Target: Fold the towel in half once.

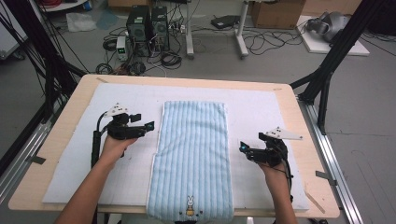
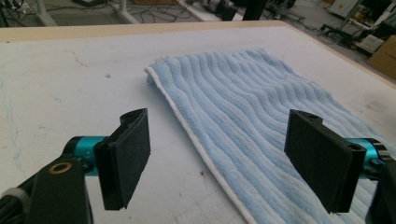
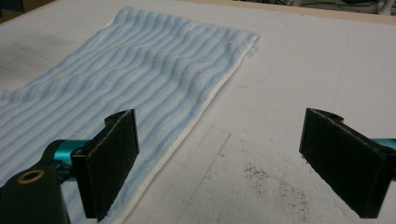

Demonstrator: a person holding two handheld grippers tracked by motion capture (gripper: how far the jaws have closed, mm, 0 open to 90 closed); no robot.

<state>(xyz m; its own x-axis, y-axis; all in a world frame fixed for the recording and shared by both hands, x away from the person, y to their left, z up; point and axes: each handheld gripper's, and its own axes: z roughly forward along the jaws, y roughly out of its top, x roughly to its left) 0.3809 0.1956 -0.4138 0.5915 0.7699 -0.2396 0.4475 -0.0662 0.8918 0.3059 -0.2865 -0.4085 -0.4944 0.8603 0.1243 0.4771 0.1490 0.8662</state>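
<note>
A light blue striped towel lies lengthwise down the middle of the white mat. Its near end, with a small rabbit picture, hangs over the table's front edge. My left gripper hovers just left of the towel's left edge, jaws wide apart and empty. In the left gripper view, the white hem of the towel runs between the jaws of my left gripper. My right gripper sits right of the towel, open. In the right gripper view, the towel edge passes by the left jaw of my right gripper.
The wooden table frames the mat on all sides. Black frame posts stand at both back corners. Computer towers and tangled cables lie on the floor behind. Dark crumbs speckle the mat near my right gripper.
</note>
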